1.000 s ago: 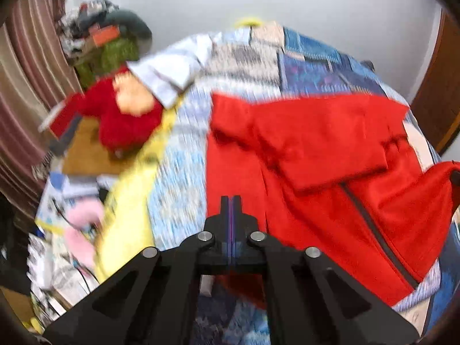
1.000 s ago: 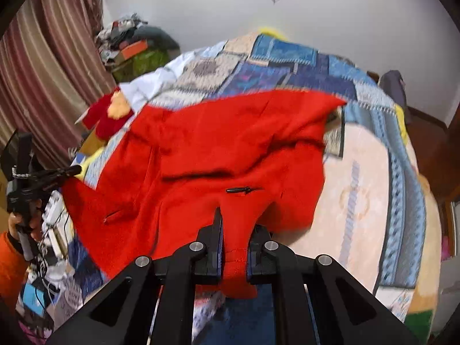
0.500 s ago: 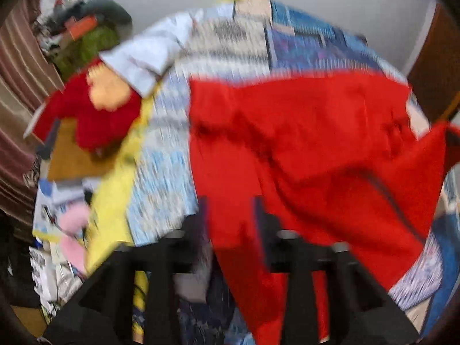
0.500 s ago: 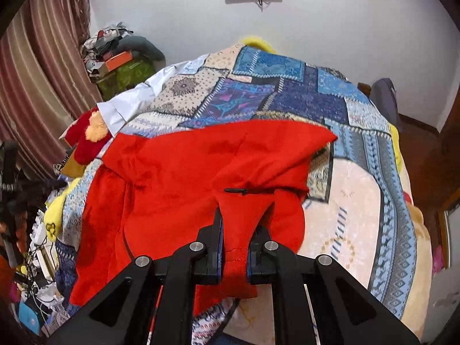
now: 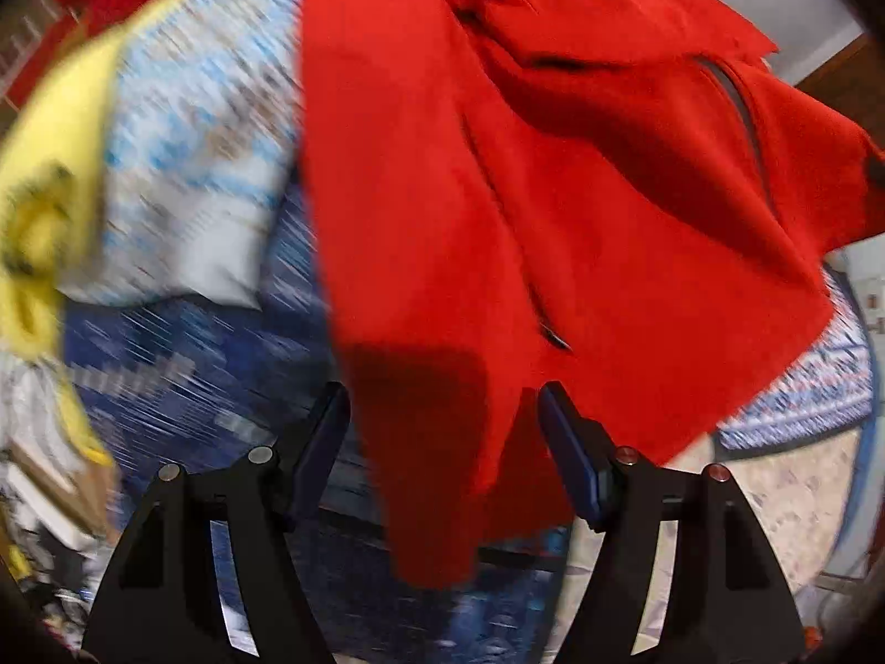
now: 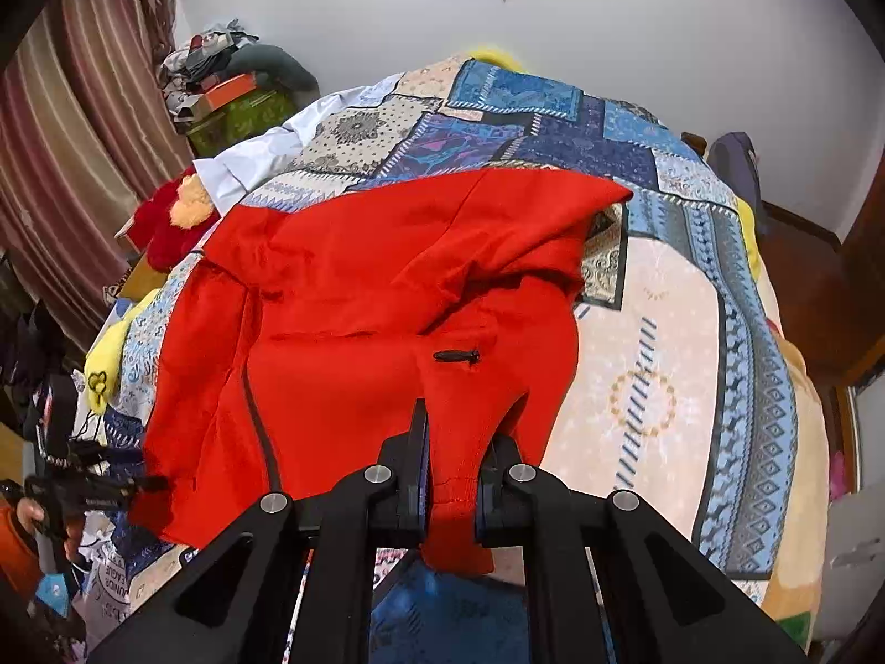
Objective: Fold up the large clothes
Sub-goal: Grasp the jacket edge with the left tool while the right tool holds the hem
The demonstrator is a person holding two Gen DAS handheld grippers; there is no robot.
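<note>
red jacket (image 6: 387,299) hem pinched in right claw (image 6: 448,481)

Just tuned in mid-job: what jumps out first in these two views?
The bright red jacket spread over the patchwork quilt dominates both views. The right tool is clamped on its near hem. The left tool, its jaws just opened wide, straddles the jacket's left corner without pressing it.

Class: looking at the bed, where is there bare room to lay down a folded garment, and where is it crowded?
Free: the patchwork quilt right of the red jacket, and beyond it toward the wall. Crowded: the bed's left edge, with a red plush toy and yellow plush.
</note>
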